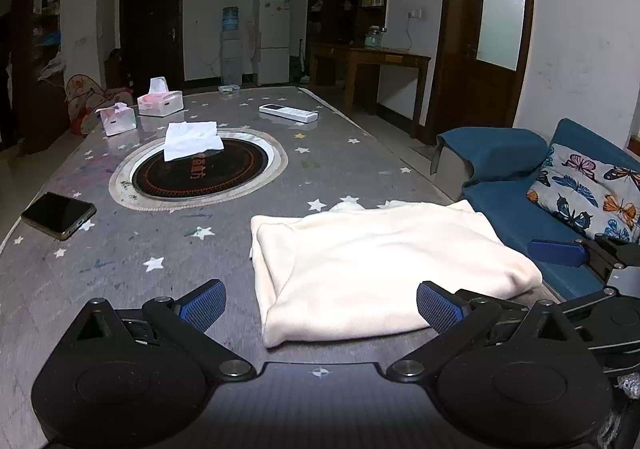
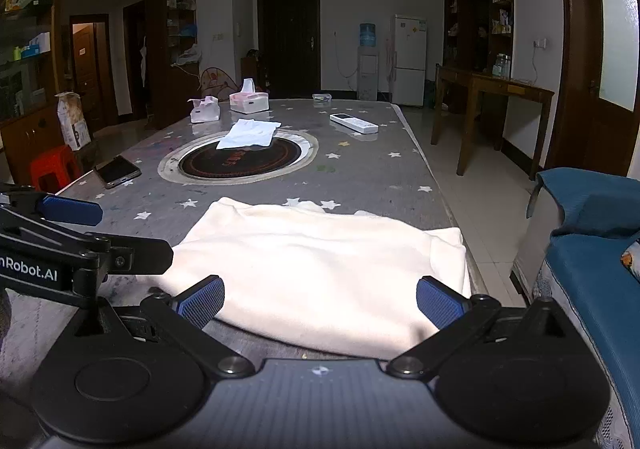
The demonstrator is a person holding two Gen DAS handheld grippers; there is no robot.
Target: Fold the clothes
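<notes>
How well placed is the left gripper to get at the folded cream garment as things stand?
Probably well placed. The left gripper is open, its blue pads either side of the near edge of the folded cream garment, with only bare table around it. The right gripper, also open, sits alongside, not across the path.

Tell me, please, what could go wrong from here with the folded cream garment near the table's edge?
The cream garment lies close to the table edge on the sofa side, so a nudge might slide it off. Both the left gripper and the right gripper are open and empty beside it; a careless move could snag and undo the fold.
</notes>
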